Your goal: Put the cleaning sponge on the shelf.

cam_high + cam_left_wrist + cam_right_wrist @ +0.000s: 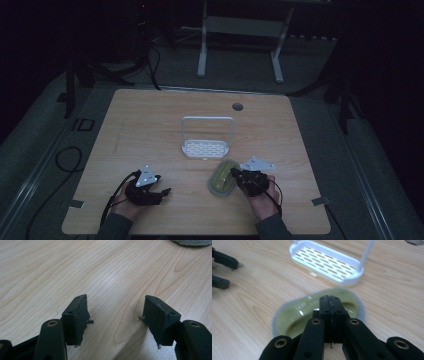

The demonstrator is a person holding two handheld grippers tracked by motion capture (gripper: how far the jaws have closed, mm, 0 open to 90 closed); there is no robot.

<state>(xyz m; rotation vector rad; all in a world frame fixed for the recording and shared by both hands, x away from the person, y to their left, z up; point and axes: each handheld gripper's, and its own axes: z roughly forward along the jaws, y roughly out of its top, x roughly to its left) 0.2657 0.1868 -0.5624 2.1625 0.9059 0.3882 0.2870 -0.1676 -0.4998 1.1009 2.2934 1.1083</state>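
From above, the left gripper (161,191) rests on the table (150,120) while the right gripper (233,171) overlaps a yellowish dish (223,178) near the white rack (207,148); the left gripper view shows jaws spread over bare wood, and the right gripper view shows jaws pressed together above the dish (294,317).

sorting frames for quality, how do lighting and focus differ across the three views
High view: very dim, room nearly black, only the light wooden table and white slotted rack stand out. Left gripper view: bright and even, wood grain sharp, open black jaws cast soft shadows. Right gripper view: bright, a glare streak on the yellow-green oval dish, its rim soft, the shut jaws up close.
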